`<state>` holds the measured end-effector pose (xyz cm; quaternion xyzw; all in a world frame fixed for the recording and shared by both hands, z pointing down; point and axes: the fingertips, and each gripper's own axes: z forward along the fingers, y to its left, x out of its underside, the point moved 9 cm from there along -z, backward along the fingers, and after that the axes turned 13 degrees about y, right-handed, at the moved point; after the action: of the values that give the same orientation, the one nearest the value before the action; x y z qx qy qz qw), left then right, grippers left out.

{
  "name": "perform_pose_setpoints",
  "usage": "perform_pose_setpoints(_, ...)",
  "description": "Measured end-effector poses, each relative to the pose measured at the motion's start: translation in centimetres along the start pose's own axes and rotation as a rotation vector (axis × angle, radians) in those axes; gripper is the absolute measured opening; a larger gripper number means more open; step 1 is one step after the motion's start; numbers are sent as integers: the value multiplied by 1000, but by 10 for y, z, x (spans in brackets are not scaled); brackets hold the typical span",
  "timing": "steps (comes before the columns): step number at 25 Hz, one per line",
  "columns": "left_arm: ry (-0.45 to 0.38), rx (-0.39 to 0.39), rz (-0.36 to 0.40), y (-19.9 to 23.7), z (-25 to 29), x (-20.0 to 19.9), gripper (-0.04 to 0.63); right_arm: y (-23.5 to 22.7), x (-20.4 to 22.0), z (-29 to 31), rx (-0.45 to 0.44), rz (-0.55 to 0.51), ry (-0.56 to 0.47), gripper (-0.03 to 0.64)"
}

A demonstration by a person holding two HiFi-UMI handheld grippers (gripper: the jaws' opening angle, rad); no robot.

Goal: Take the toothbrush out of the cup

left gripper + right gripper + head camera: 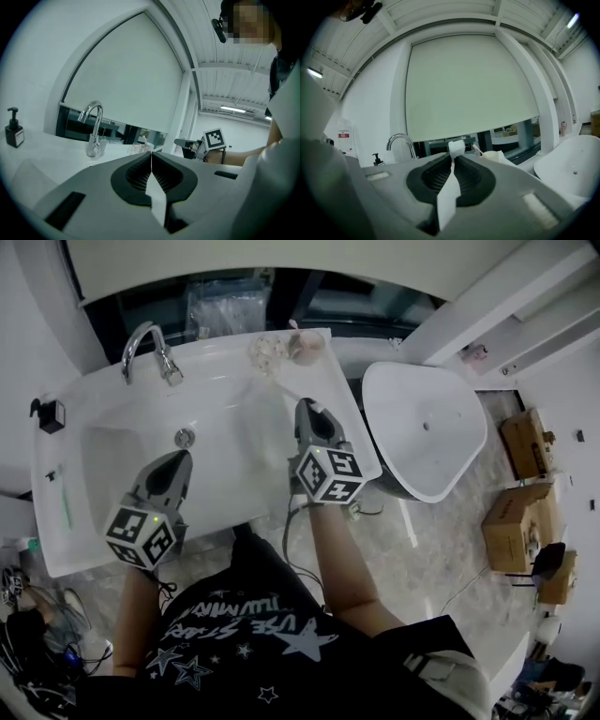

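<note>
My right gripper hovers over the right side of the white sink, shut on a thin white toothbrush. The brush slants from the jaws toward the back. Its white end pokes up past the shut jaws in the right gripper view. Behind it on the back ledge stand a clear cup and a pinkish cup, which holds a pink toothbrush. My left gripper is shut over the basin's front with nothing in it.
A chrome faucet stands at the sink's back left, near a black soap bottle. A green toothbrush lies on the left ledge. A white bowl-shaped fixture sits right of the sink. Cardboard boxes are on the floor.
</note>
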<state>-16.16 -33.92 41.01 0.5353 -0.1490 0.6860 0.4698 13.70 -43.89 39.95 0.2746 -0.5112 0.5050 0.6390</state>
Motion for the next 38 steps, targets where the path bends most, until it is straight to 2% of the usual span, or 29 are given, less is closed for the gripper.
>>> perform_pose_setpoints(7, 20, 34, 8, -12, -35, 28, 9, 27, 27, -46, 24, -3, 5, 20)
perform_pose_setpoints(20, 0, 56, 14, -43, -120, 82, 9, 89, 79, -149, 41, -11, 8, 20)
perform_pose_setpoints(31, 4, 126, 61, -66, -188, 101, 9, 145, 111, -231, 96, 24, -3, 20)
perform_pose_setpoints(38, 16, 177, 58, -82, -201, 114, 9, 152, 124, -274, 142, 26, 21, 20)
